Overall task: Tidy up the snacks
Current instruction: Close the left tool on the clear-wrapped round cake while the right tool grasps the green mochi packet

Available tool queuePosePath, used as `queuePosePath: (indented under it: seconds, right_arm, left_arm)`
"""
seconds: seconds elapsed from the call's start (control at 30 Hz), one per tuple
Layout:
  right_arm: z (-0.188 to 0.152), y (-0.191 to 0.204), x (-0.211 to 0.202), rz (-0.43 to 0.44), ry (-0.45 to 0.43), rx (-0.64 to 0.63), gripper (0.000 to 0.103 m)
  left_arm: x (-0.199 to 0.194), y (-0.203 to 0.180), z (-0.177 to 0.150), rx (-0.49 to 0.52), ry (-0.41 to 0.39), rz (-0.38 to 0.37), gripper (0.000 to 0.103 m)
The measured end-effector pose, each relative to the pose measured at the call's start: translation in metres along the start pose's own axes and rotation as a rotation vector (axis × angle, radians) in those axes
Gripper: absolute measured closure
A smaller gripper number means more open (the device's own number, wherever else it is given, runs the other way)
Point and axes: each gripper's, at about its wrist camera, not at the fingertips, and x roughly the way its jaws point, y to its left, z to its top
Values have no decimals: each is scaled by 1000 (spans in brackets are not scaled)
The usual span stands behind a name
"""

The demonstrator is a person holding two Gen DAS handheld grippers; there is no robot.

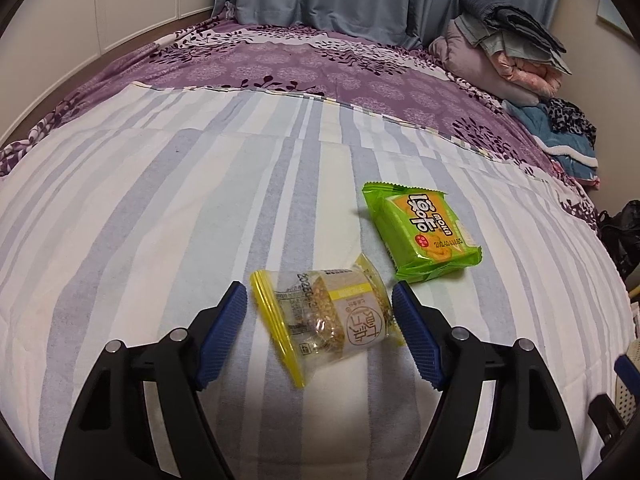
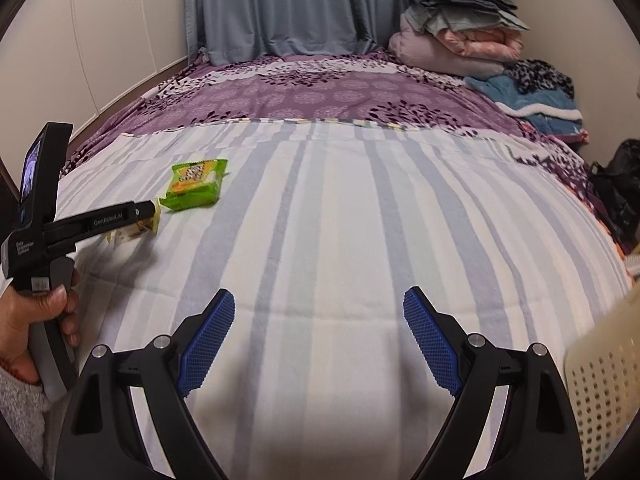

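A clear snack packet with yellow edges [image 1: 328, 316] lies on the striped blanket [image 1: 160, 208], between the open blue pads of my left gripper [image 1: 320, 300]. Its right end touches the right pad; a gap separates it from the left pad. A green snack packet [image 1: 422, 232] lies just beyond it to the right. In the right wrist view my right gripper [image 2: 319, 308] is open and empty over bare blanket [image 2: 340, 220]. The left gripper [image 2: 152, 210] shows at the far left over the clear packet [image 2: 132, 232], with the green packet [image 2: 196, 184] behind it.
A cream perforated basket [image 2: 604, 392] stands at the right edge, also glimpsed in the left wrist view [image 1: 628, 392]. Folded bedding [image 1: 508, 48] and a purple floral sheet [image 1: 280, 64] lie at the far end. A black bag [image 2: 620, 188] sits off the bed's right.
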Motion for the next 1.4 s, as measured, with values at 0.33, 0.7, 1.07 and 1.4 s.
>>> queuePosePath:
  seconds: [0.33, 0.7, 1.07, 1.4]
  right_arm:
    - [43, 43, 51, 94, -19, -60, 17]
    - [79, 90, 104, 177, 29, -113, 17]
    - [92, 115, 139, 188, 90, -179, 17]
    - [86, 103, 139, 229, 119, -137, 43]
  left_arm:
    - [-5, 6, -3, -21, -14, -61, 44]
    - [-26, 23, 5, -55, -82, -62, 49]
    - [-24, 45, 7, -124, -82, -61, 49]
    - [-18, 40, 5, -99, -66, -75, 26]
